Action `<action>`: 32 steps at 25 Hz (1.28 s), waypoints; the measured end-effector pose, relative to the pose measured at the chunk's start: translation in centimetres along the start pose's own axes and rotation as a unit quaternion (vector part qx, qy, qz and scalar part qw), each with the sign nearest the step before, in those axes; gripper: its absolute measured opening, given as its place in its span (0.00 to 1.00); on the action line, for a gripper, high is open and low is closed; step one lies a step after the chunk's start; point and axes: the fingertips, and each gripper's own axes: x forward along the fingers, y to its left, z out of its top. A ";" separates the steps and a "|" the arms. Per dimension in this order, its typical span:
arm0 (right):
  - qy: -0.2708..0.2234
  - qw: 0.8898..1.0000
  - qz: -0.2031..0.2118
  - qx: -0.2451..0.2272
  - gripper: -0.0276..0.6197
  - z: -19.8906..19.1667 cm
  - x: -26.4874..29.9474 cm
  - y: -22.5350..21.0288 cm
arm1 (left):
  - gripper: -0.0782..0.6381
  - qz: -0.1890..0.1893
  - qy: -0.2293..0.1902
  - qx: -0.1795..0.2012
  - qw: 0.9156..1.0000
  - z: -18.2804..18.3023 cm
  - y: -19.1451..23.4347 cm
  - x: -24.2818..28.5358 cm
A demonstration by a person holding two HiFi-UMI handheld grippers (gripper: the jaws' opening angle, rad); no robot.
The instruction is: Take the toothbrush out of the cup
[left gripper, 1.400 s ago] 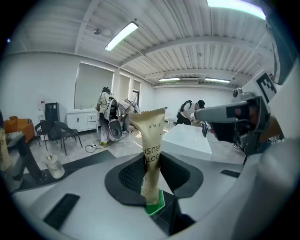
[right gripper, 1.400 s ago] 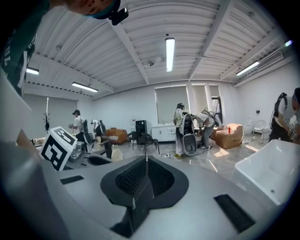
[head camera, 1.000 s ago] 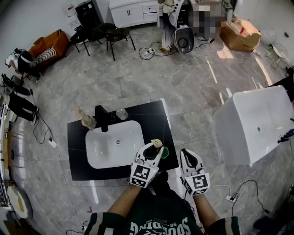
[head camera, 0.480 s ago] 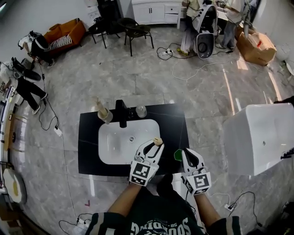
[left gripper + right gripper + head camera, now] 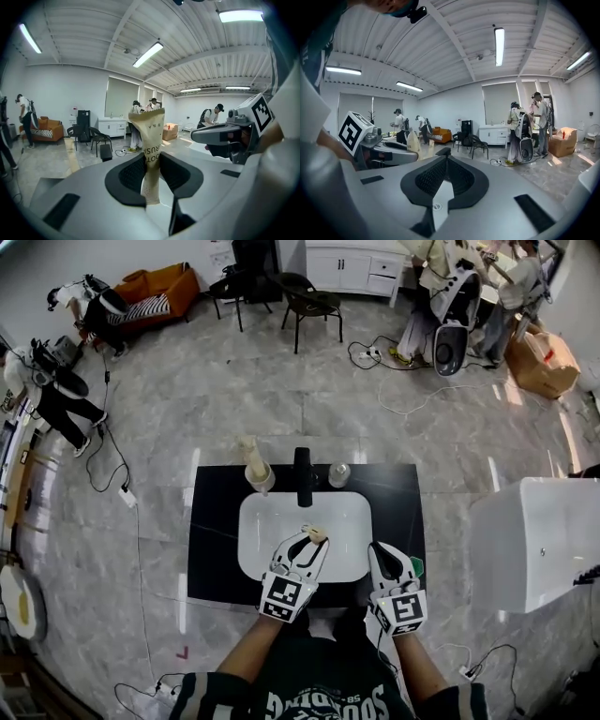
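My left gripper [image 5: 310, 539] is shut on a toothbrush in a beige paper wrapper [image 5: 318, 534], held over the front of the white sink basin [image 5: 272, 521]. In the left gripper view the wrapper [image 5: 151, 140] stands upright, pinched between the two black pads [image 5: 132, 174]. My right gripper [image 5: 377, 549] hangs beside it at the basin's right front corner, shut with nothing in it; its pads [image 5: 431, 178] meet at the tip. A small green cup [image 5: 415, 565] peeks out to the right of that gripper on the black counter [image 5: 211, 549].
A black faucet [image 5: 302, 474] rises behind the basin, with a beige container [image 5: 255, 472] to its left and a clear glass [image 5: 339, 474] to its right. A white box-like unit [image 5: 539, 540] stands at the right. Chairs, cables and people are farther off on the floor.
Both grippers have moved left along the counter, from its right front corner to over the basin's front. The wrapped toothbrush stays pinched in the left gripper.
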 end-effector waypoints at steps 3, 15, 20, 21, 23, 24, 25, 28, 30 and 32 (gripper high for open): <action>0.006 1.000 0.007 -0.002 0.11 0.0 2.8 2.7 | 0.25 0.011 -0.004 -0.006 1.000 -0.8 3.9 -2.3; 0.006 0.998 0.057 -0.006 0.11 1.4 11.5 13.1 | 0.25 0.077 0.024 -0.026 0.996 -4.7 16.9 -12.1; 0.013 0.996 0.091 -0.019 0.11 1.5 13.7 16.3 | 0.24 0.099 0.069 -0.046 0.992 -7.9 19.6 -15.1; 0.013 0.995 0.098 -0.022 0.11 1.6 14.0 16.7 | 0.24 0.101 0.082 -0.048 0.990 -8.5 19.8 -15.6; 0.013 0.994 0.109 -0.024 0.11 1.7 14.5 17.2 | 0.24 0.108 0.100 -0.056 0.988 -9.3 20.2 -16.4; 0.015 0.993 0.114 -0.025 0.11 1.7 14.8 17.3 | 0.23 0.113 0.107 -0.063 0.986 -9.8 20.4 -16.7; 0.017 0.992 0.119 -0.025 0.11 1.5 15.1 17.4 | 0.23 0.117 0.115 -0.073 0.984 -10.5 20.6 -17.0; 0.025 0.991 0.133 -0.026 0.11 0.9 15.9 17.8 | 0.23 0.124 0.158 -0.105 0.974 -13.4 20.9 -17.8; 0.027 0.989 0.141 -0.025 0.11 0.6 16.4 18.0 | 0.23 0.122 0.190 -0.122 0.966 -15.3 20.9 -17.9; 0.032 0.988 0.148 -0.022 0.11 0.0 16.9 18.1 | 0.23 0.114 0.223 -0.143 0.957 -17.3 20.8 -17.8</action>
